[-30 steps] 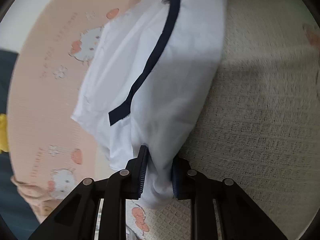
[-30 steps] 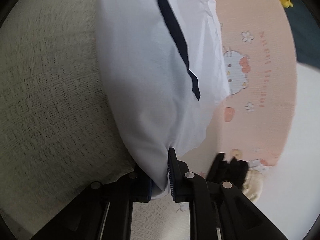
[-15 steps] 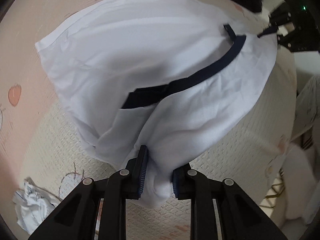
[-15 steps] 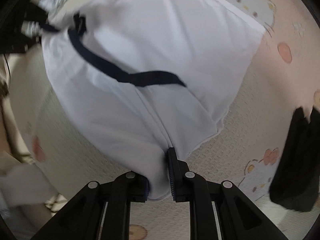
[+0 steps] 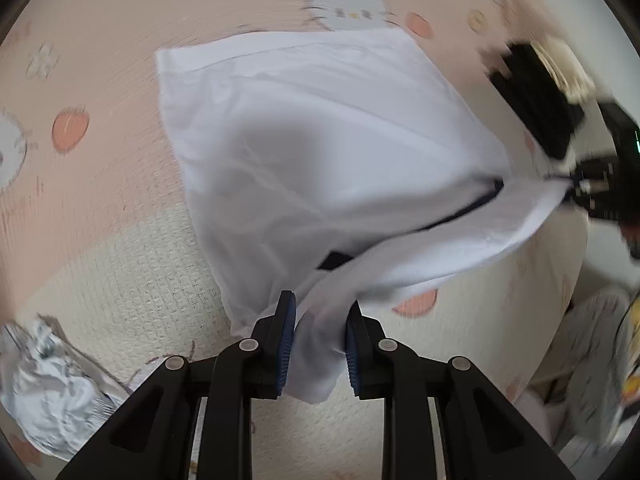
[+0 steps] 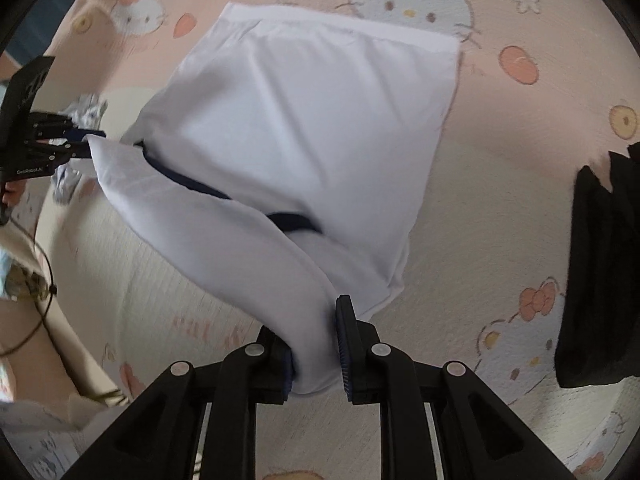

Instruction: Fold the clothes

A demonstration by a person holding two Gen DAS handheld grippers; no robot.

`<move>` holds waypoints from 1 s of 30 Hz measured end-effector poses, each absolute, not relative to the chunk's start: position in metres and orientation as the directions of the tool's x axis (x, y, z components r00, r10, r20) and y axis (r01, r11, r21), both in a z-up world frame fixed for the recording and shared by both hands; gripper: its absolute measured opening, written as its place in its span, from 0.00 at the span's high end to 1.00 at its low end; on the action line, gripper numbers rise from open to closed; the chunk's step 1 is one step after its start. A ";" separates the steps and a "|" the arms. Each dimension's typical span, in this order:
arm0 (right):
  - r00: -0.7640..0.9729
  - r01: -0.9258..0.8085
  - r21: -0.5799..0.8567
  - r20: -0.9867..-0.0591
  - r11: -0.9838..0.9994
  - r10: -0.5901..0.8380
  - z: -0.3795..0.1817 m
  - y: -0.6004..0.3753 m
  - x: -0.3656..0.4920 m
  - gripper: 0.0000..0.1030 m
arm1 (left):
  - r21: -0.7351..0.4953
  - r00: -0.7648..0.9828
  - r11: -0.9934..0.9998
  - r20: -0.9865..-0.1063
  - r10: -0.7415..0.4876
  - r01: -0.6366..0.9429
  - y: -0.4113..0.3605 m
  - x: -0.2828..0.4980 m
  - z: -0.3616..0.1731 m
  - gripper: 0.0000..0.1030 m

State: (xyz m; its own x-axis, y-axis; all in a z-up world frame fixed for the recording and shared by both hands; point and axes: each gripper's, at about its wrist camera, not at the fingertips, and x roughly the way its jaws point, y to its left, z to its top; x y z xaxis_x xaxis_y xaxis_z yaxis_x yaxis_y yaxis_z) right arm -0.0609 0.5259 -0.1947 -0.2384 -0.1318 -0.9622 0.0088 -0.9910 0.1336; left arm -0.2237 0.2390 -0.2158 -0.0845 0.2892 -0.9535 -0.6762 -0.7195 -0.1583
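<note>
White garment [image 5: 320, 152], navy trim [image 6: 294, 220]: hangs over the bed [image 5: 100, 40], far hem on the pink cartoon-cat sheet. Left gripper [image 5: 316, 344]: fingers easing apart, bunched cloth between the pads. Right gripper [image 6: 314, 352]: fingers nearly closed, clamping a fold. Black garment [image 6: 600, 280]: near the bed's edge. Crumpled white cloth [image 5: 52, 392]: near another edge.

The white cloth garment [image 6: 304, 128] looks smooth and matt; the pink cartoon-print blanket [image 6: 500, 208] beneath looks textured, woven.
</note>
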 end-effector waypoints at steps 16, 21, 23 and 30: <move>-0.276 -0.296 0.192 -0.955 -0.936 -0.108 -0.218 0.565 -0.102 0.61 | -0.335 -0.033 -0.843 -0.923 0.383 -0.421 0.236 -0.253 -0.246 0.60; -0.366 -0.379 0.252 -0.925 -0.890 -0.106 -0.204 0.582 -0.094 0.48 | -0.486 -0.044 -0.827 -0.855 0.517 -0.283 0.238 -0.279 -0.229 0.57; -0.416 -0.387 0.293 -0.902 -0.875 -0.118 -0.192 0.589 -0.085 0.41 | -0.506 -0.079 -0.824 -0.838 0.539 -0.254 0.228 -0.279 -0.219 0.46; -0.502 -0.363 0.280 -0.862 -0.889 -0.067 -0.180 0.579 -0.053 0.40 | -0.338 -0.268 -0.865 -0.852 0.449 -0.372 0.194 -0.236 -0.190 0.44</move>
State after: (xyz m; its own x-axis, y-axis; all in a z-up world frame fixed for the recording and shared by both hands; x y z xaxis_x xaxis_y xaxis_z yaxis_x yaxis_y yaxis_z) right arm -0.0529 0.5792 -0.1798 -0.5017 -0.0667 -0.8625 -0.3634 -0.8886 0.2800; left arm -0.2357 0.1941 -0.1903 -0.2682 0.4488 -0.8524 -0.3717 -0.8645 -0.3383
